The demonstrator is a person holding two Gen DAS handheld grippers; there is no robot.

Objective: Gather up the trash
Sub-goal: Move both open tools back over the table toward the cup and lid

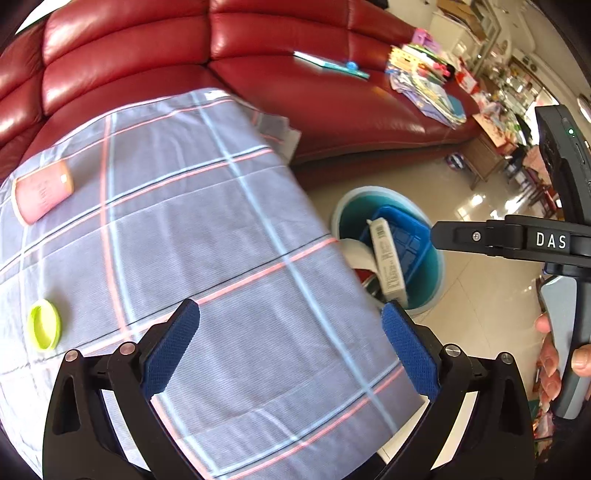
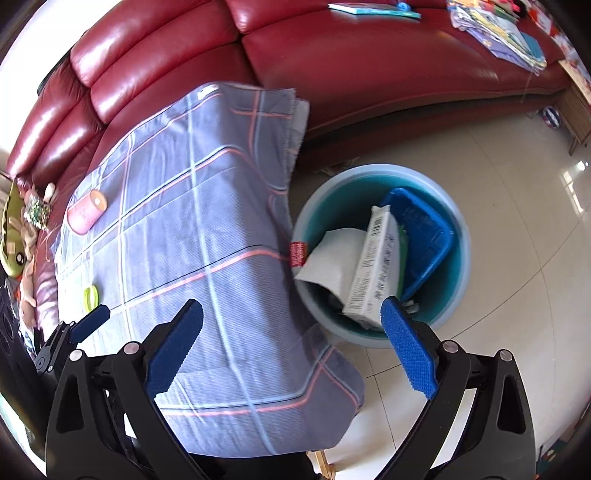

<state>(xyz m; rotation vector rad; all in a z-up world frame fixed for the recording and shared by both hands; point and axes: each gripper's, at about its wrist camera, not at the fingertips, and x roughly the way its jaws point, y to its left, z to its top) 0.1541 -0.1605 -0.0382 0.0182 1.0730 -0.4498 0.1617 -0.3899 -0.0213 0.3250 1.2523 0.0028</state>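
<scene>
Trash on surface (image 1: pixel 229 206), draped in grey plaid cloth, red sofa (image 1: pixel 295 29) behind. On floor to right, round teal bin (image 2: pixel 461 236) already holding blue tray (image 2: pixel 428 236), white carton (image 2: pixel 373 258), paper. Remaining pieces: pink cylinder (image 1: pixel 42 192), lying on side, long axis running away leftward; smaller green lid (image 1: pixel 44 325), standing on edge. Both forward-left of left tongs (image 1: pixel 291 347), spread wide, empty. Right tongs (image 2: pixel 291 347) likewise wide, empty, hanging near bin. Left hand likely nearer; lid closest.
</scene>
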